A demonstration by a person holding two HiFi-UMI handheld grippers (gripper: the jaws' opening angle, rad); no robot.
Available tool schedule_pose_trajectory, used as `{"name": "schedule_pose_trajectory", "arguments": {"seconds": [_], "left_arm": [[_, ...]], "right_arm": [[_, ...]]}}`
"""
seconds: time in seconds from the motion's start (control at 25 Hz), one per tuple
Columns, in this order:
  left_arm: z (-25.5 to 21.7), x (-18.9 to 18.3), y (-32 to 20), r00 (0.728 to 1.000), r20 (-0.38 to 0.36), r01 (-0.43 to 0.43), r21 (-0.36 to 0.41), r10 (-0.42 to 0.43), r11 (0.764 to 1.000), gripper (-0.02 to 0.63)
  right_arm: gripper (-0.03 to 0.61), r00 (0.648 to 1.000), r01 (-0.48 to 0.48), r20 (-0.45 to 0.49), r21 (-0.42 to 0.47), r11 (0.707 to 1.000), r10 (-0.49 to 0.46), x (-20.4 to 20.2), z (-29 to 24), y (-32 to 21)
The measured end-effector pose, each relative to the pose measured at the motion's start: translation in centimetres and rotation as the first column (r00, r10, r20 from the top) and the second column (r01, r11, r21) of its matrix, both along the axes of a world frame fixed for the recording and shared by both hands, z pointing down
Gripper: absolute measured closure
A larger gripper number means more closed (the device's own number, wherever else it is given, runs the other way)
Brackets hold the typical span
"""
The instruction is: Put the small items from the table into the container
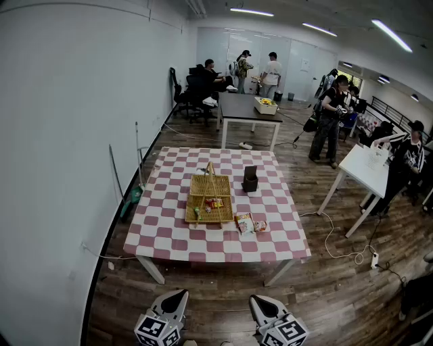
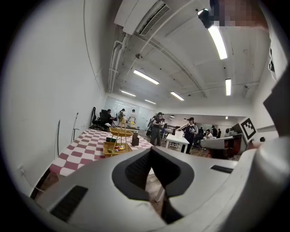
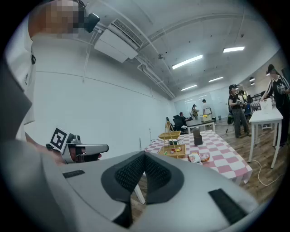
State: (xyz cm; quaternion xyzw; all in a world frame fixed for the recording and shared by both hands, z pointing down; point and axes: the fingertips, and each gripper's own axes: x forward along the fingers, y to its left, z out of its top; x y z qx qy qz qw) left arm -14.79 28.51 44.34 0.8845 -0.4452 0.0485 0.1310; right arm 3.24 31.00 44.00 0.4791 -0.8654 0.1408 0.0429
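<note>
Head view, wicker basket (image 1: 209,184) holding small packets (image 1: 214,203), snack bags (image 1: 249,223) beside it, left gripper (image 1: 180,294) and right gripper (image 1: 258,300) jaws closed

- Long ceiling strip lights (image 1: 252,11) give bright, even light and glare white in both gripper views.
- The white wall (image 1: 67,135) at left glows softly.
- The checkered counter (image 1: 270,203) carries no hard shadows.
- Fisheye bending and dark round corners mark the edges.
- Up close, the left gripper (image 2: 151,150) and right gripper (image 3: 145,154) look soft.
</note>
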Motion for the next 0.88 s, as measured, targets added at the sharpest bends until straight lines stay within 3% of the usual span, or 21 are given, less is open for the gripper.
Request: {"name": "schedule_pose_trajectory", "arguments": {"seconds": [0.88], "left_arm": [[-0.5, 2.1, -0.6, 1.000, 0.017, 0.018, 0.070, -0.019, 0.997, 0.617]], "right_arm": [[0.580, 0.998, 0.052, 0.039, -0.004, 0.999, -0.052, 1.8, -0.1, -0.6]]}}
